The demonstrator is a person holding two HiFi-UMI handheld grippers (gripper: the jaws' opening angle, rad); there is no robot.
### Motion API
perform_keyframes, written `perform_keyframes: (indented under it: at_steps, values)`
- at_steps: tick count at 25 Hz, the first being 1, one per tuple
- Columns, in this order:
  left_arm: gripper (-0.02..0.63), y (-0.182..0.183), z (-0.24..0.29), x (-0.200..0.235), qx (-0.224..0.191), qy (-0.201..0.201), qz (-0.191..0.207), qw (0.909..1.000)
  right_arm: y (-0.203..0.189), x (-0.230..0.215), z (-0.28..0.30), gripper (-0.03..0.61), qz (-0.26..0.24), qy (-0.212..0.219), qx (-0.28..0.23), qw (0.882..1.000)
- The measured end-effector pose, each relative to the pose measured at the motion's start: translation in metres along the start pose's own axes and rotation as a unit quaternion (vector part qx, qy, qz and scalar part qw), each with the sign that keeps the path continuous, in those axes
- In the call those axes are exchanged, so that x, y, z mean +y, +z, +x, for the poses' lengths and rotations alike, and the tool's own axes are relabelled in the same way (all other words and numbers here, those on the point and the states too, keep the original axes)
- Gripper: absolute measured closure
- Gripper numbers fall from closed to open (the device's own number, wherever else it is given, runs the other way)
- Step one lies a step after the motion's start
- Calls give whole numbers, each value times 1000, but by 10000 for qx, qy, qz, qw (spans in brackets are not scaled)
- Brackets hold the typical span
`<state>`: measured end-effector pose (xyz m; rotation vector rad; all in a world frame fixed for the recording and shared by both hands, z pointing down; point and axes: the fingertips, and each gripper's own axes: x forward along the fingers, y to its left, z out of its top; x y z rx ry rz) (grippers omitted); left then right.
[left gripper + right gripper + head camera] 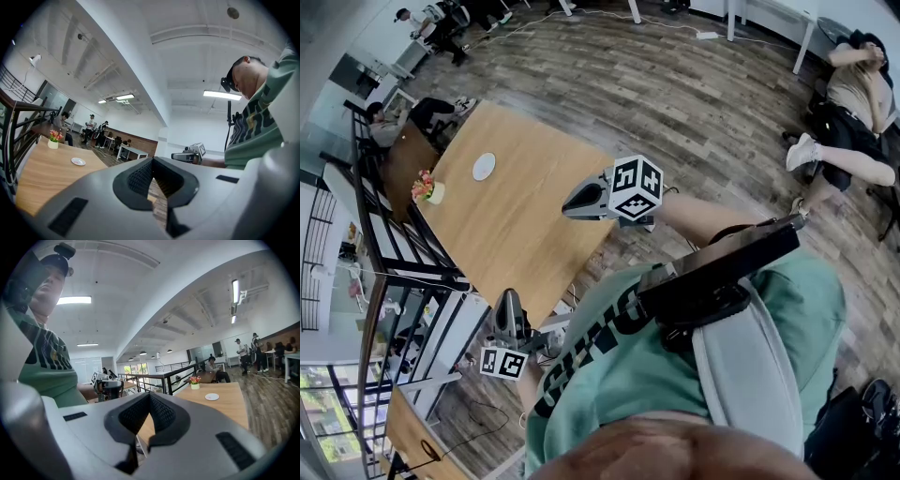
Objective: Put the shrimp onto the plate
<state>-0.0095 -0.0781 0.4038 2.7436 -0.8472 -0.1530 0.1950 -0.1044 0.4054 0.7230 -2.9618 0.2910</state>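
Three views toward one distant plate (pixel 484 166)

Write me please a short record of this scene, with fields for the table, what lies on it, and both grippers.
table: wooden, in front of the person
plate: white, on the table
flower pot: at the table's edge by the railing
shrimp: not seen in any view
left gripper: shut, nothing held
right gripper: shut, nothing held

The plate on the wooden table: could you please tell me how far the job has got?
Nothing looks done: the plate sits on the table, seemingly bare. Nothing is in hand: the left gripper and right gripper are both shut and empty. No shrimp shows in any view, so the whole job remains.
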Motion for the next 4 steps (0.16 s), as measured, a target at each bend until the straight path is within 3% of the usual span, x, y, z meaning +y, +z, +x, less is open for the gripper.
perform_keyframes:
  at_steps: [4]
  values:
    - [609, 1, -9, 2, -9, -12, 33, 10000, -3, 7, 3, 572, -16, -8, 10, 10000]
